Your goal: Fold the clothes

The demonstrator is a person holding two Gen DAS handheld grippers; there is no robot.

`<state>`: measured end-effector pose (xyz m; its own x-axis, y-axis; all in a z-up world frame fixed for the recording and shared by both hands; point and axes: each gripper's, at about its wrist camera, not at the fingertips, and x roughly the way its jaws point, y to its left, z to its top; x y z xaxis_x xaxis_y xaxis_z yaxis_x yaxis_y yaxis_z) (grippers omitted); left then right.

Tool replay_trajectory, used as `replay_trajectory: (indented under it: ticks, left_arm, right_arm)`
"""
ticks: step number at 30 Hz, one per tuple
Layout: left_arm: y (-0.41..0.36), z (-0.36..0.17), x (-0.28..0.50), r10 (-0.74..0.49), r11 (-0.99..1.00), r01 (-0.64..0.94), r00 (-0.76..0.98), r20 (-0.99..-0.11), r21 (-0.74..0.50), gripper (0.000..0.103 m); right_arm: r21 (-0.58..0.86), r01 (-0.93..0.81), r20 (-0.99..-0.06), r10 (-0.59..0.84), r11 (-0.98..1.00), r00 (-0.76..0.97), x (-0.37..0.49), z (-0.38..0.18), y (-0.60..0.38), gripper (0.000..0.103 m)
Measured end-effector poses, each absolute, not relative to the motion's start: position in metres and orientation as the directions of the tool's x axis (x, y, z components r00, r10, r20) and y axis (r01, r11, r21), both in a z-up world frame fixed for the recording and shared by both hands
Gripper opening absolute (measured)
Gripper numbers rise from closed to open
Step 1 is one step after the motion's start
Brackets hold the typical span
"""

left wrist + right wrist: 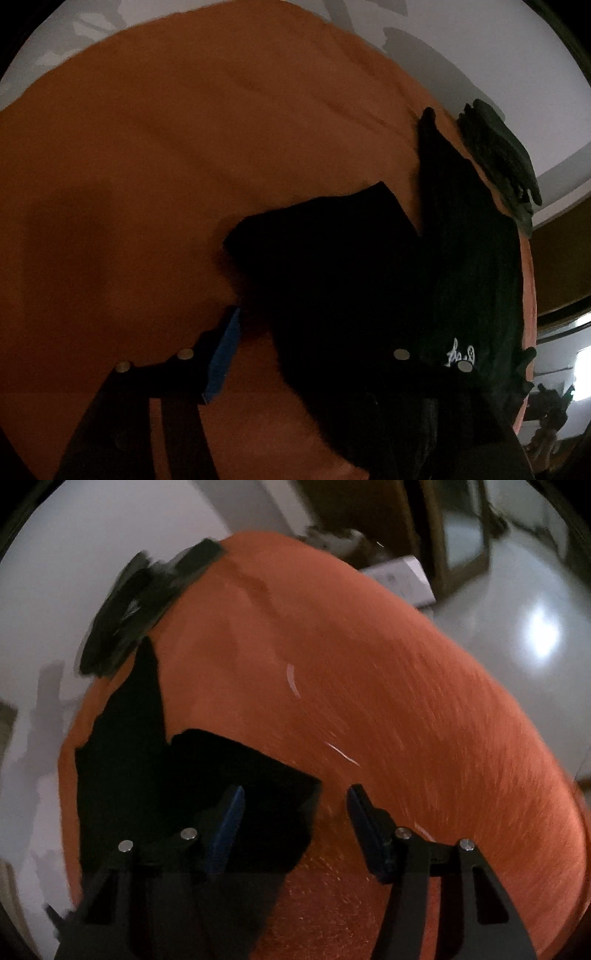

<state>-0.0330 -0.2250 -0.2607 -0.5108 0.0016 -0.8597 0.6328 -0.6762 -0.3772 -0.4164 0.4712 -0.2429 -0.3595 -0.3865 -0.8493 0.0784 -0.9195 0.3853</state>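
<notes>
your right gripper (295,823): jaws released, black garment (207,782) under the left jaw, on the orange bedspread (406,701). your left gripper (314,354): jaws parted, garment between, grip unclear.

We see an orange cloth (147,184) spread wide, plain and without pattern, brighter and more reddish in the right wrist view (406,701). On it lies a black garment (332,266), plain but for a small white script mark (460,354) near its edge; the right wrist view shows the same garment (147,775) as solid black. A dark grey-green bundle (498,158) sits at the orange edge. The surface beyond is pale grey-white (480,55). Both grippers are black with blue pads (223,354) (227,830) and silver screws.
</notes>
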Motion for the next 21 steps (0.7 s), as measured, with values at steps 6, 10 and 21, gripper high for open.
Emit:
replay_trajectory:
  ticks: [6,10,21]
  left_arm:
    - [-0.223,-0.252,-0.004,0.011,-0.652,0.642,-0.523,-0.852,-0.403,0.060]
    - [-0.226,-0.261,0.005,0.020,-0.615,0.672,-0.510,-0.860,-0.412,0.060]
    - [-0.227,-0.262,0.017,0.031,-0.620,0.687,-0.462,-0.886,-0.379,0.060]
  right_arm:
    - [0.260,0.211,-0.915,-0.311,-0.942,-0.259,-0.433,-0.249,0.427,0.003]
    - [0.246,0.208,-0.895,-0.304,-0.947,-0.326,-0.423,-0.230,0.446,0.002]
    - [0.226,0.251,-0.937,-0.281,-0.941,-0.209,-0.445,-0.227,0.431,0.016]
